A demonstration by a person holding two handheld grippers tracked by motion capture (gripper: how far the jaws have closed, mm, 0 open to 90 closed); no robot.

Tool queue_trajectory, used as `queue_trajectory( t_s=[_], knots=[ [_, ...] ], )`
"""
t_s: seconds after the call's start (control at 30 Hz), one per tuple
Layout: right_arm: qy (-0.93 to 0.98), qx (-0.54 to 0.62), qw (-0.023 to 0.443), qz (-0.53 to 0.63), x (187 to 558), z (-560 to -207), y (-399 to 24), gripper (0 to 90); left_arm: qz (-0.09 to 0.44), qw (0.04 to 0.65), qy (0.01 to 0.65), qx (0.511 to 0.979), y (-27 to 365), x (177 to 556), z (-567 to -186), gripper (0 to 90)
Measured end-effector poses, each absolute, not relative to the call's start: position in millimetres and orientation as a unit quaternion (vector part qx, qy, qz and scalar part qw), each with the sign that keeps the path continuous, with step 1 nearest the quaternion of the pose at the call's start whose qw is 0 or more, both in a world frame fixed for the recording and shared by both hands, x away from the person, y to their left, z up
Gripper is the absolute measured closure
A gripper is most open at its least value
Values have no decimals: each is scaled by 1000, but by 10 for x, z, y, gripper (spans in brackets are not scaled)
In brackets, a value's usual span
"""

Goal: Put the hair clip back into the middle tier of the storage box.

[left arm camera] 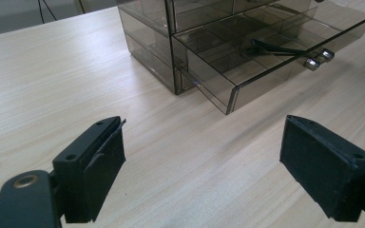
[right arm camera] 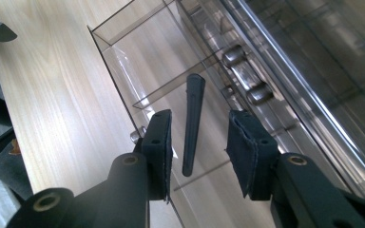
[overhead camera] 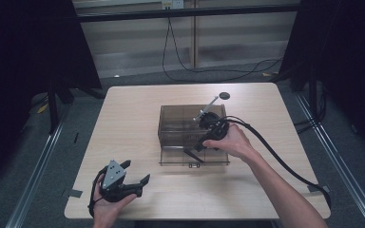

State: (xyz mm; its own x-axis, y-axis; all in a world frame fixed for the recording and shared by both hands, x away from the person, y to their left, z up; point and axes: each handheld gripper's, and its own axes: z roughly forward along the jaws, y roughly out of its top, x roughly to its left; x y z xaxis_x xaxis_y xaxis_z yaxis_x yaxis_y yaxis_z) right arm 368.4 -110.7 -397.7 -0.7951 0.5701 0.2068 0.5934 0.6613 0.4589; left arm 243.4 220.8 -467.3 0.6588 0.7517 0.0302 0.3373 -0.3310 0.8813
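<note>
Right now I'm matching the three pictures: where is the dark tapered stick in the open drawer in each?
High view: the stick lies in the pulled-out drawer, just left of the right gripper.
Left gripper view: upper right, slanting across the drawer.
Right gripper view: centre, between the open jaws.
Shared landmark: the drawer's two metal knobs.

The dark tapered plastic stick (right arm camera: 192,121) lies in the pulled-out drawer (right arm camera: 123,66) of the smoky clear plastic drawer cabinet (overhead camera: 180,121), directly below the right gripper (right arm camera: 197,147), between its parted jaws, untouched.

Left gripper (overhead camera: 135,173) rests wide open; right gripper (right arm camera: 199,142) hovers, jaws parted.
</note>
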Motion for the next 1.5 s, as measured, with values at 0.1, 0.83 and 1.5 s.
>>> queue_trajectory(
  t_s=[0.1, 0.83, 1.5],
  knots=[
    [-906, -320, 15, -277, 3640, -3984, -1196, 608, 223, 462, 346, 786, 2210, 2437, -4676, 144],
    [-834, -356, -43, -419, 3270, -4080, -1860, 461, 222, 460, 345, 787, 2193, 2440, -4677, 144],
    [-775, -406, -107, -472, 2811, -4300, -2444, 315, 221, 460, 340, 790, 2161, 2444, -4675, 144]
  ],
)
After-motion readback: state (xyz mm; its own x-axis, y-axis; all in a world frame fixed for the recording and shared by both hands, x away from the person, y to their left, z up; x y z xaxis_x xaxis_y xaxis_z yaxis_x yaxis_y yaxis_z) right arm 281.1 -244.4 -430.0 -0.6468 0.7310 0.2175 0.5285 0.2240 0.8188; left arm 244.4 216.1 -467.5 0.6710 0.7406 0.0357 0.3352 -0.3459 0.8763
